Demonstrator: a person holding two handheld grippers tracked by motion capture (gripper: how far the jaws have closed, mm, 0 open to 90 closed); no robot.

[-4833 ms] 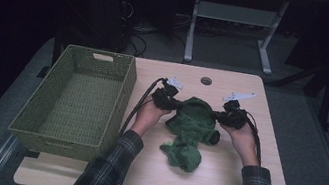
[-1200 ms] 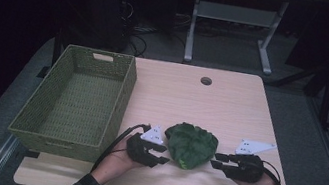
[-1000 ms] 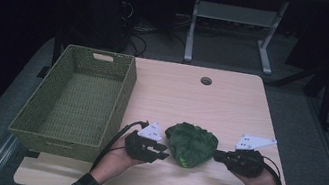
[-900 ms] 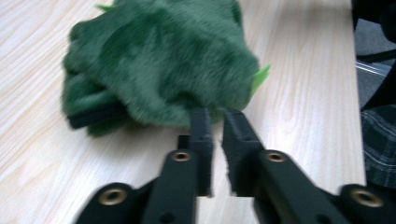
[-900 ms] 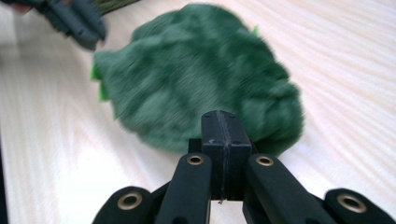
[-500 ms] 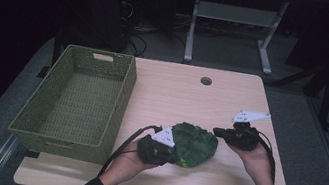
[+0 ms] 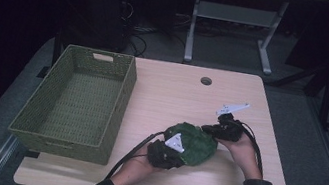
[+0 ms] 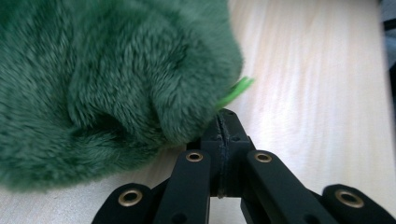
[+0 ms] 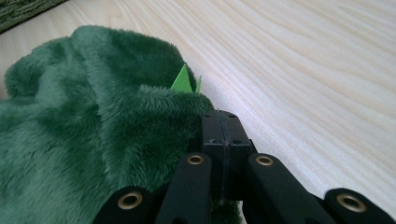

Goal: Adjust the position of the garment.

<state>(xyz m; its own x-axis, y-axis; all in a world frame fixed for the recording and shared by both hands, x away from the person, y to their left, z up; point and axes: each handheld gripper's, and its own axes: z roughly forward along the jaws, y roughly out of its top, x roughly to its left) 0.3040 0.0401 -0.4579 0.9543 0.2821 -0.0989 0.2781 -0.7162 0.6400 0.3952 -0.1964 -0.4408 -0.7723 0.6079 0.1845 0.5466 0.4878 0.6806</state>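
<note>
A dark green plush (image 7: 193, 143) lies bunched on the wooden table (image 7: 177, 92), near its front. My left gripper (image 7: 168, 155) sits at the plush's lower left edge, partly under the fur. Its jaws are shut, pad on pad, in the left gripper view (image 8: 226, 116). There the plush (image 8: 107, 79) bulges against the tip, and a bright green tag (image 8: 236, 91) pokes out beside it. My right gripper (image 7: 208, 128) touches the plush's right edge. Its jaws are shut too (image 9: 224, 116), with the fur (image 9: 93, 121) lapping the tip and a green tag (image 9: 183, 79) just beyond. I see nothing between either pair of jaws.
An empty green woven basket (image 7: 122, 105) stands on the table's left part, close to the left hand. A round cable hole (image 7: 206, 80) sits near the far edge. Black cables trail from both grippers toward the front. A metal stand is on the floor beyond the table.
Both hands have closed in on the plush. The right gripper went away from the front edge and leftward to the plush's right side. The left gripper slid rightward under its lower left.
</note>
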